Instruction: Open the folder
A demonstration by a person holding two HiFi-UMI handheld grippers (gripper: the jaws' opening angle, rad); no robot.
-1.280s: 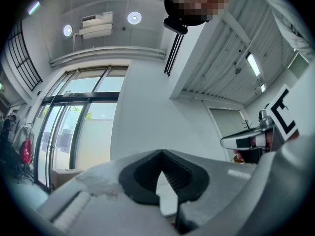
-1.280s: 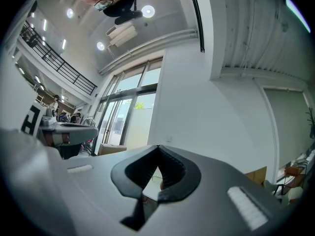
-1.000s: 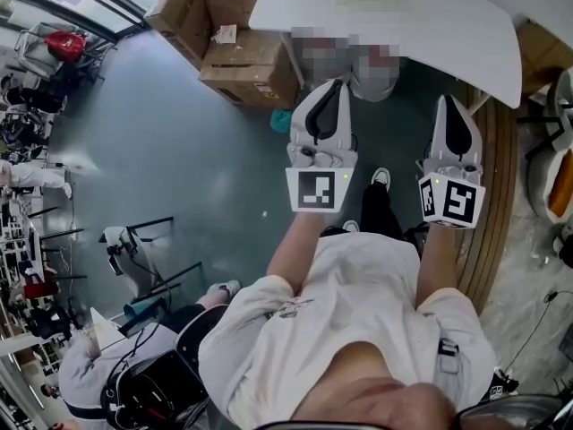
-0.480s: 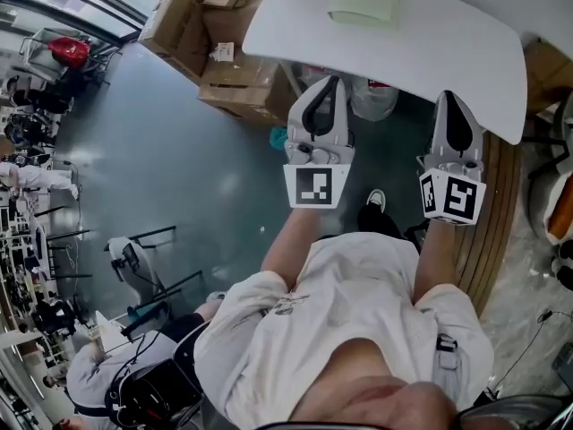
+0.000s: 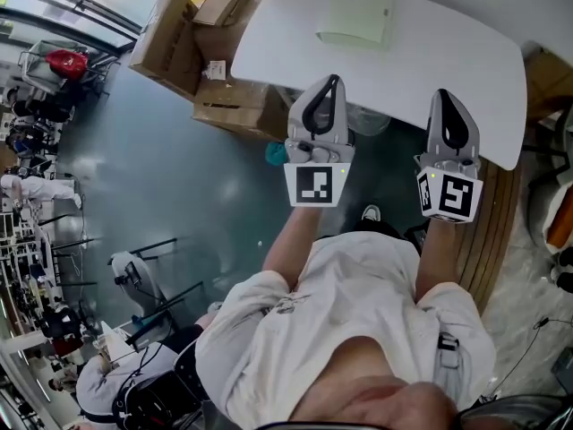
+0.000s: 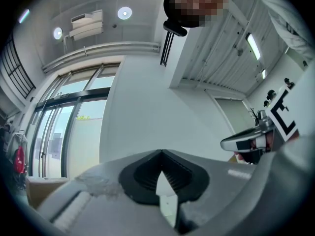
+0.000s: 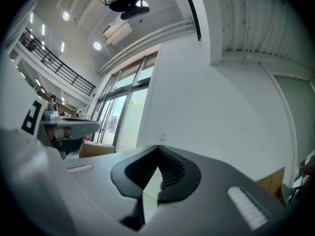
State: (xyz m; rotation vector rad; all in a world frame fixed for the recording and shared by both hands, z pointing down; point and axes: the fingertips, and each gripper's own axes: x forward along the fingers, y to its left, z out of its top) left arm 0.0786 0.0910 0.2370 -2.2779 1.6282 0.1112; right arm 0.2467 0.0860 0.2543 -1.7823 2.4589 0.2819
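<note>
A pale green folder [image 5: 356,13] lies closed and flat on the white table [image 5: 439,52] at the top of the head view. Both grippers are held out side by side, short of the table's near edge, over the floor. My left gripper [image 5: 329,81] is shut with nothing between its jaws; its own view [image 6: 161,154] shows only wall and ceiling past the closed tips. My right gripper [image 5: 446,95] is also shut and empty [image 7: 158,149]. Neither touches the folder.
Cardboard boxes [image 5: 192,34] are stacked on the floor left of the table. A curved wooden edge [image 5: 488,231] runs along the right. A seated person [image 5: 116,374] is at the bottom left. A wall and tall windows [image 7: 123,112] lie ahead.
The table and the folder have slid lower and closer in the head view as both grippers travelled toward them. Both grippers stayed shut and side by side.
</note>
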